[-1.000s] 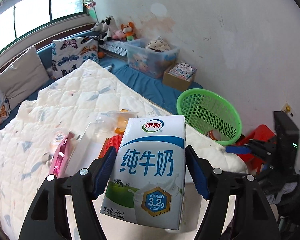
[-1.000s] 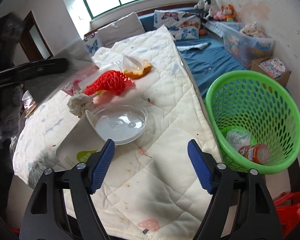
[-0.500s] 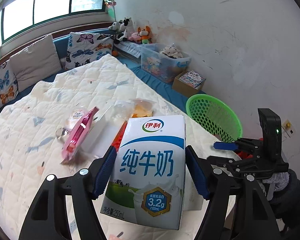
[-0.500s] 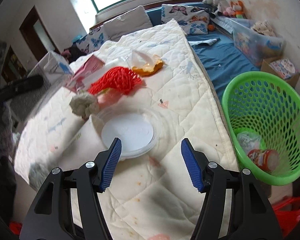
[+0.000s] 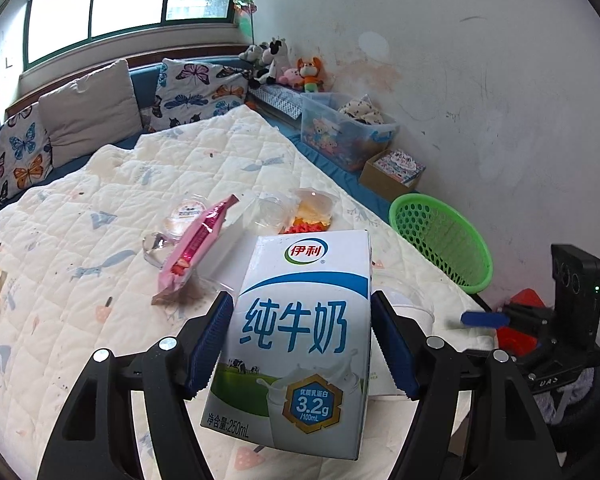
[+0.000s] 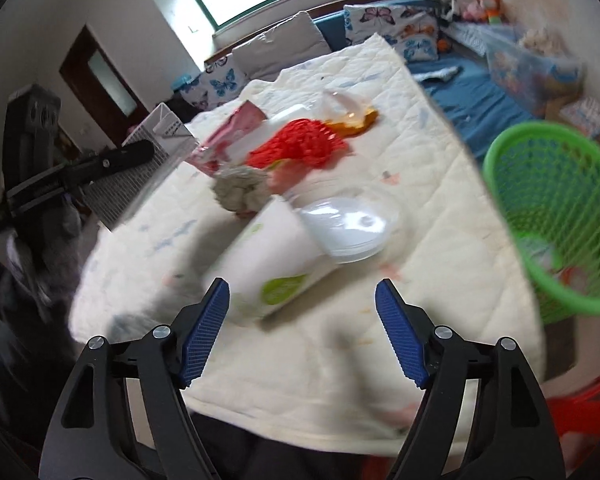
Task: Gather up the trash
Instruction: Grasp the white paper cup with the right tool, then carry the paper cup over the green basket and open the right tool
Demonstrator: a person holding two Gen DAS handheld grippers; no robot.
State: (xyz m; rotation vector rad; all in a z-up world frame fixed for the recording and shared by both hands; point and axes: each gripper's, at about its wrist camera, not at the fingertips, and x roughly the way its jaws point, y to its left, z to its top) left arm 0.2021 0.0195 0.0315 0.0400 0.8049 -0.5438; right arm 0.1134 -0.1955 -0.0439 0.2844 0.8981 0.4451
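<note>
My left gripper [image 5: 302,304] is shut on a white and blue milk carton [image 5: 300,320], held upright above the quilted bed [image 5: 100,208]. The right wrist view shows the same carton [image 6: 156,148] at the left. My right gripper [image 6: 302,292] hangs over the bed's near edge, its jaws opening, with nothing between the pads. A white paper cup [image 6: 276,264] lies on its side just beyond them, against a clear lid [image 6: 348,220]. A green mesh basket [image 6: 556,216] stands off the bed's right side with some trash inside.
On the quilt lie a red foam net [image 6: 300,148], a crumpled tissue [image 6: 240,192], a pink wrapper [image 5: 196,248] and a clear cup with orange scraps [image 5: 312,208]. Pillows [image 5: 88,120], a storage box [image 5: 340,132] and a cardboard box [image 5: 392,172] lie beyond.
My left gripper has swung across the bed with the carton still in it. The right gripper's jaws narrowed, then widened, and it moved up to the paper cup.
</note>
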